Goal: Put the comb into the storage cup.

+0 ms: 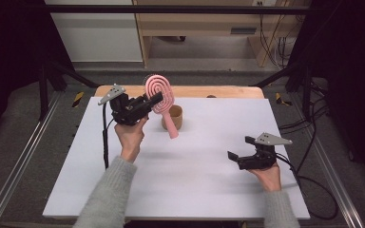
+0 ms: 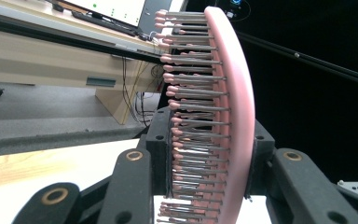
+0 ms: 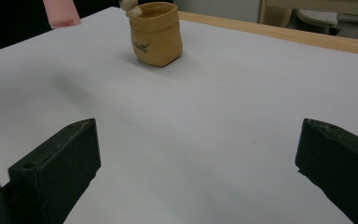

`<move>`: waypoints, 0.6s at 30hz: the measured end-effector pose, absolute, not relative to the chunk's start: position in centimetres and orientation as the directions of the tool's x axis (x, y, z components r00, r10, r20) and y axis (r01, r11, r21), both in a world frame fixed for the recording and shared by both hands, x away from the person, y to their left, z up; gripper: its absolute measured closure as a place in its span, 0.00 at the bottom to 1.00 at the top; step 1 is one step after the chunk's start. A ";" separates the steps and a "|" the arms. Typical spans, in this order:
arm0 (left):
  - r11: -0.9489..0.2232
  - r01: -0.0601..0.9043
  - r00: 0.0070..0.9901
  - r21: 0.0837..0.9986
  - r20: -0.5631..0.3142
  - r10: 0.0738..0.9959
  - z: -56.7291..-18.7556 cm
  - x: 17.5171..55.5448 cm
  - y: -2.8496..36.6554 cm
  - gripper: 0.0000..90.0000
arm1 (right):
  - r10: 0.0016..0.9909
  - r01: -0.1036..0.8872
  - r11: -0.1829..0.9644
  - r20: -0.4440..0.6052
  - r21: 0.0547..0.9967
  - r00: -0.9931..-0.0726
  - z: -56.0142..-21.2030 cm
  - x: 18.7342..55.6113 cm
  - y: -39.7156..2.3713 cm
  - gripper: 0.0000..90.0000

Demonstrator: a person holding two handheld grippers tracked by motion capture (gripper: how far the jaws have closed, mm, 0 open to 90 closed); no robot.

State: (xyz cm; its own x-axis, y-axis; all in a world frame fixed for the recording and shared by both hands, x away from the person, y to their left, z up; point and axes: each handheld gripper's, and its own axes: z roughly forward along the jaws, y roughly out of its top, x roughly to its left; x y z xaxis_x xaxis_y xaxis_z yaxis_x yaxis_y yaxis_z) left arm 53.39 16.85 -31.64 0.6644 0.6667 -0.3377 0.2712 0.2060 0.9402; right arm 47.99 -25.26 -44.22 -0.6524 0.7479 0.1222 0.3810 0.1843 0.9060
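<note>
A pink hairbrush (image 1: 160,97) with a round spiral head and a straight handle hangs in the air above the white table. My left gripper (image 1: 158,98) is shut on the brush head, the handle slanting down to the right in front of a small tan bag (image 1: 176,117). In the left gripper view the brush (image 2: 235,107) stands edge-on between the two black jaws, bristles pointing left. My right gripper (image 1: 241,148) rests low at the right of the table, open with nothing between its fingers. In its own view the tan bag (image 3: 156,35) stands upright ahead, and the handle tip (image 3: 61,13) shows at top left.
The white board (image 1: 180,175) covers the table, with a wooden edge (image 1: 218,91) showing at the back. Black frame bars stand at both sides, and cables (image 1: 313,142) trail off at the right. A wooden desk stands behind.
</note>
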 end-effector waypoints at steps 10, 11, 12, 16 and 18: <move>0.209 0.265 0.657 0.941 -0.335 0.675 -31.0 54.3 16.5 0.70 | 0.748 0.384 0.183 0.126 0.905 -0.652 -44.2 48.0 -25.3 0.00; 0.212 0.265 0.656 0.941 -0.337 0.675 -30.9 54.4 16.5 0.70 | 0.747 0.383 0.182 0.126 0.905 -0.653 -44.2 47.9 -25.3 0.00; 0.213 0.264 0.655 0.941 -0.337 0.676 -30.8 54.5 16.4 0.70 | 0.747 0.384 0.183 0.126 0.905 -0.653 -44.2 48.0 -25.3 0.00; 0.218 0.258 0.651 0.941 -0.336 0.680 -30.4 55.0 16.2 0.70 | 0.747 0.384 0.181 0.127 0.906 -0.652 -44.2 47.9 -25.3 0.00; 0.221 0.257 0.649 0.941 -0.337 0.682 -30.2 55.2 16.1 0.70 | 0.747 0.386 0.177 0.132 0.905 -0.651 -44.2 47.9 -25.3 0.00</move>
State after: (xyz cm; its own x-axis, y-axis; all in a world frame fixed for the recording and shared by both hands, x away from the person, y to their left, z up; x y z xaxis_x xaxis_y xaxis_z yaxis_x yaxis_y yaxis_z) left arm 55.18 16.11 -30.23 0.6495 0.6817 -0.3369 0.2566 0.2206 0.9410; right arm 47.90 -25.25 -44.17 -0.6513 0.7473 0.1318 0.3860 0.1768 0.9054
